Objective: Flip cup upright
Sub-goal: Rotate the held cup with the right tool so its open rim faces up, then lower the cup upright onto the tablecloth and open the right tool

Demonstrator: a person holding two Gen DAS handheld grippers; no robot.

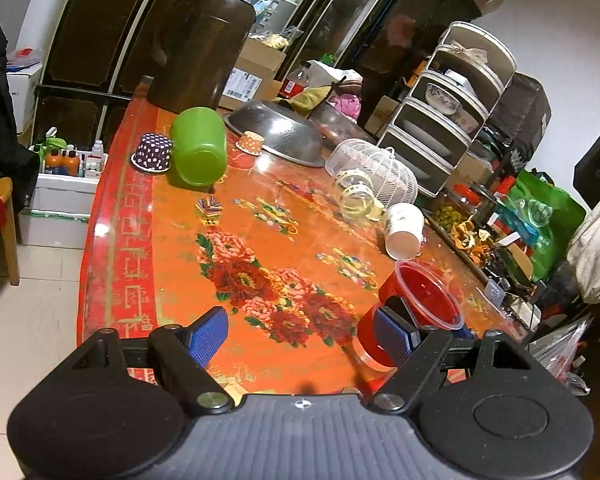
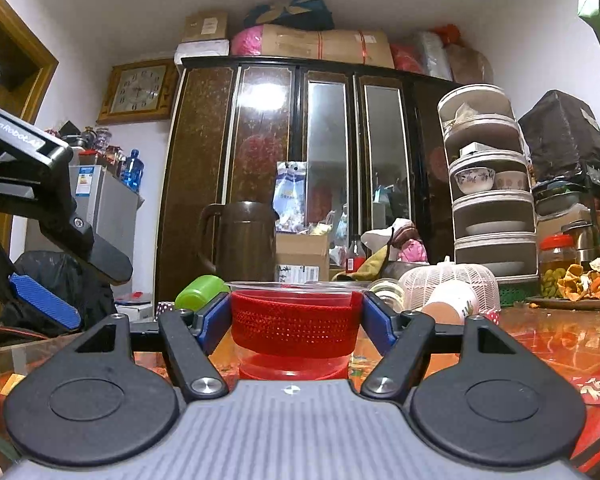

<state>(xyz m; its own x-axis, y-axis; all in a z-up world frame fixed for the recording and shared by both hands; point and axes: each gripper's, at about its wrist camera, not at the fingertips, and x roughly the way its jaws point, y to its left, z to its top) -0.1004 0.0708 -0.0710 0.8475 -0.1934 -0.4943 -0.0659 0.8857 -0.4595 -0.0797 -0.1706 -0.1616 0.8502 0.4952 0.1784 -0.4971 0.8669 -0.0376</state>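
A clear plastic cup with a red knit sleeve [image 2: 294, 322] stands upright on the red floral table, mouth up. My right gripper [image 2: 294, 320] is shut on the cup, one blue pad on each side of the sleeve. The same cup [image 1: 428, 300] shows in the left wrist view at the lower right. My left gripper [image 1: 300, 338] is open and empty above the table's near edge, just left of the cup; its finger [image 2: 44, 300] shows in the right wrist view at the left.
On the table [image 1: 172, 240] lie a green cup on its side [image 1: 198, 146], a purple dotted cup upside down [image 1: 153, 153], an orange cup [image 1: 251, 142], a metal colander [image 1: 278, 130], a white mesh cover [image 1: 374, 170], a glass jar [image 1: 358, 196] and a white paper cup on its side [image 1: 403, 230]. A dish rack [image 1: 448, 108] stands at the right.
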